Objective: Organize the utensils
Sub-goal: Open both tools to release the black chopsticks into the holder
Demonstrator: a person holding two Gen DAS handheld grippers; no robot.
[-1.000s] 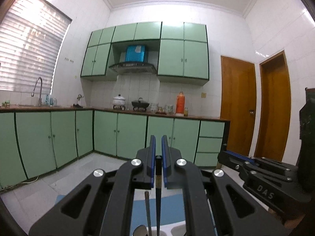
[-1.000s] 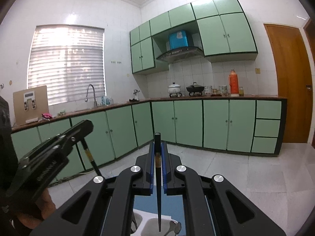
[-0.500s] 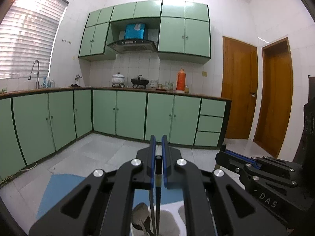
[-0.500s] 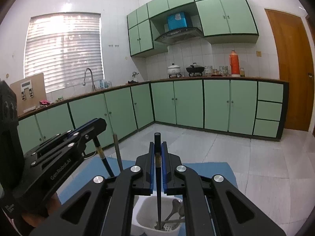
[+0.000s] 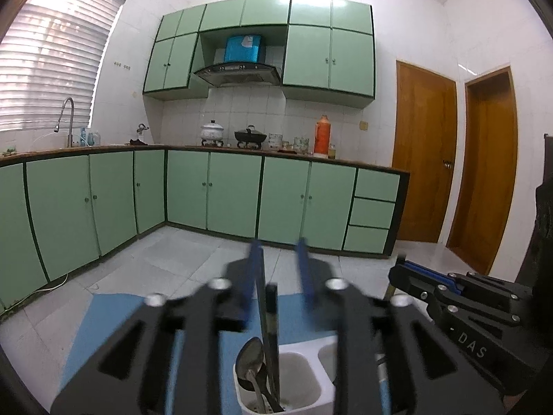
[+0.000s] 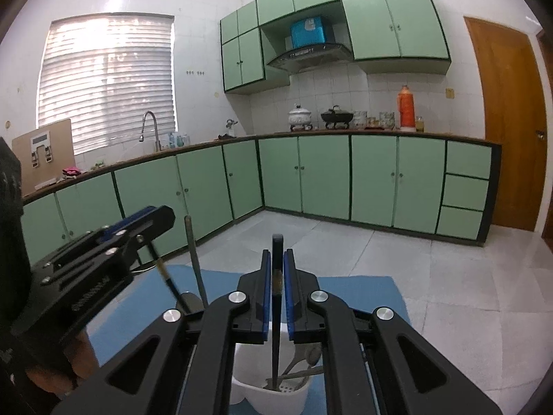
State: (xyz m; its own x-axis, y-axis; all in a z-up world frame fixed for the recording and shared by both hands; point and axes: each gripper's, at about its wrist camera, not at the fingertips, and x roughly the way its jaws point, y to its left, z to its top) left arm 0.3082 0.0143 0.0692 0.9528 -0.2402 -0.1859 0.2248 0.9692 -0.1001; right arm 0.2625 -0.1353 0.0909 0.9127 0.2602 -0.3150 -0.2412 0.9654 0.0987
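My left gripper hangs over a white utensil holder, and its jaws are opening. A black chopstick stands loose between the blurred blue pads, leaning toward the left one, with its lower end in the holder's left compartment beside a metal spoon. My right gripper is shut on a second black chopstick, whose tip reaches down into the white holder among other metal utensils. The left gripper also shows at the left of the right wrist view.
The holder stands on a blue mat on a light tiled surface. Green base cabinets run along the far walls, with a sink tap and pots on the counter. Wooden doors stand at the right. The right gripper is close beside the left one.
Both grippers have sunk toward the white holder, which has come into view. The left jaws, shut on the chopstick before, have parted. The right grip is unchanged.
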